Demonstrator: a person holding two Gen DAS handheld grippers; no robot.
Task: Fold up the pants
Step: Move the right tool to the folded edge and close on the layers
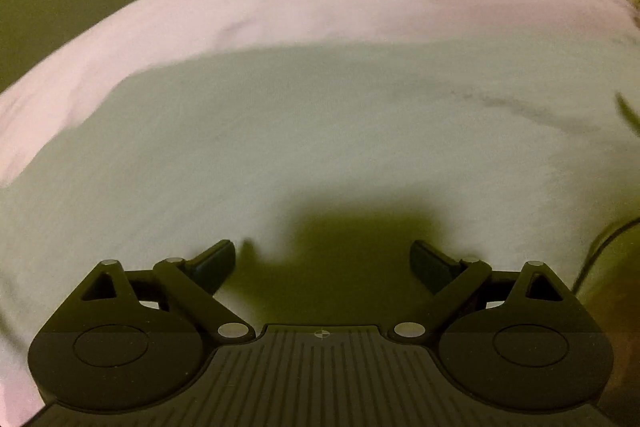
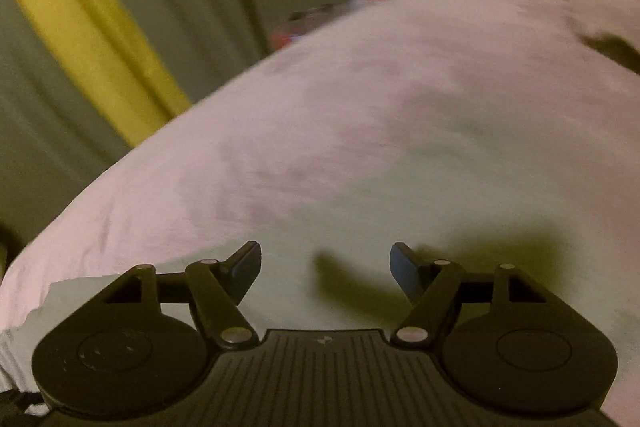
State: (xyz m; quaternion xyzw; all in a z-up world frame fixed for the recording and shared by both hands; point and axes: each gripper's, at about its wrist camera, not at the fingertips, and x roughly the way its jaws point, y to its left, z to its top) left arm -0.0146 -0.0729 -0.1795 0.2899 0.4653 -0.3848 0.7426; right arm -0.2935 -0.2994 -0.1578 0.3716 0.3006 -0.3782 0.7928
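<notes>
Both grippers, left [image 1: 323, 263] and right [image 2: 326, 267], hang apart over soft, limp pants [image 1: 320, 131]; better pinch an edge.

No text, label, brand, number or sign can be read in either view. Both pictures are blurred by motion, and the cloth and background carry no lettering that shows. The only mark is a small round crosshair symbol at the lower middle of each frame, on the ribbed black body of the left hand-held gripper [image 1: 322, 259] and, fainter, on the right hand-held gripper [image 2: 325, 267]; it carries no characters.
</notes>
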